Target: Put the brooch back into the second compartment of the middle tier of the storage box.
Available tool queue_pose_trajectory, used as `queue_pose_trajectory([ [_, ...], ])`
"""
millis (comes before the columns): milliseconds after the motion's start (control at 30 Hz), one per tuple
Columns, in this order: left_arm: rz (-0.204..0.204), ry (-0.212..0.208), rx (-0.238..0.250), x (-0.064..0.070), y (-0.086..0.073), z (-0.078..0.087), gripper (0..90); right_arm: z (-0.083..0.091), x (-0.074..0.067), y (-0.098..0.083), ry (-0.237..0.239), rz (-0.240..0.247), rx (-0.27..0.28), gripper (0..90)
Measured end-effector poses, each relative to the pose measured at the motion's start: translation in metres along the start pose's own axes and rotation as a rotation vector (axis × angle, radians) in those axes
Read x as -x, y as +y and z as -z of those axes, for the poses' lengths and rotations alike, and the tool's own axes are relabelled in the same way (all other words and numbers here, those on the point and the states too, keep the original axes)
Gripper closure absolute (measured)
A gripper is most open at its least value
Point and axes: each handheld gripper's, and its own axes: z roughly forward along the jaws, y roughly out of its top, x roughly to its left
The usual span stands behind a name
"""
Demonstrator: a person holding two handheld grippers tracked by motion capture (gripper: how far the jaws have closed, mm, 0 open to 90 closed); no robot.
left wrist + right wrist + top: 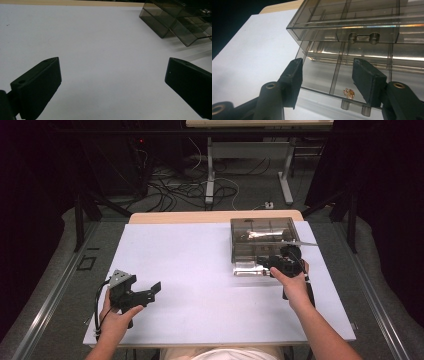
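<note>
Smoky compartment box (pixel 352 32), one on the white counter (pixel 200 270), stands at its far right with its lid raised. Right tongs (pixel 327 75) sit half open at its front edge, gripping nothing; one small gold trinket (pixel 349 93) lies inside between them. Left tongs (pixel 112 82) gape wide, empty, over bare counter.

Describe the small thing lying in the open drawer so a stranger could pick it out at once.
On the white table stands a smoky clear drawer box. Its lower drawer is pulled out, and near its front wall lies a tiny gold-coloured trinket, the one shiny warm-toned thing there.
</note>
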Motion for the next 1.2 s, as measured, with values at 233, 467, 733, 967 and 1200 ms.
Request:
queue_pose_trajectory([
  [233, 0.007, -0.002, 0.004, 0.001, 0.0, 0.0, 0.6, 0.009, -0.007, -0.002, 0.018, 0.015, 0.004, 34.6],
  [467, 0.001, -0.004, 0.002, 0.001, 0.0, 0.0, 0.6, 0.02, -0.012, -0.006, 0.035, 0.027, 0.016, 26.8],
  [733, -0.004, -0.002, 0.003, 0.001, 0.0, 0.0, 0.6, 0.028, -0.013, -0.017, 0.044, 0.057, 0.008, 17.3],
  [967, 0.002, -0.005, 0.005, 0.002, 0.0, 0.0, 0.6, 0.028, -0.015, -0.031, 0.019, 0.09, -0.007, 12.9],
  [1200, 0.002, -0.008, 0.005, 0.002, 0.0, 0.0, 0.6, 0.024, -0.011, -0.04, 0.016, 0.088, -0.019, 7.2],
])
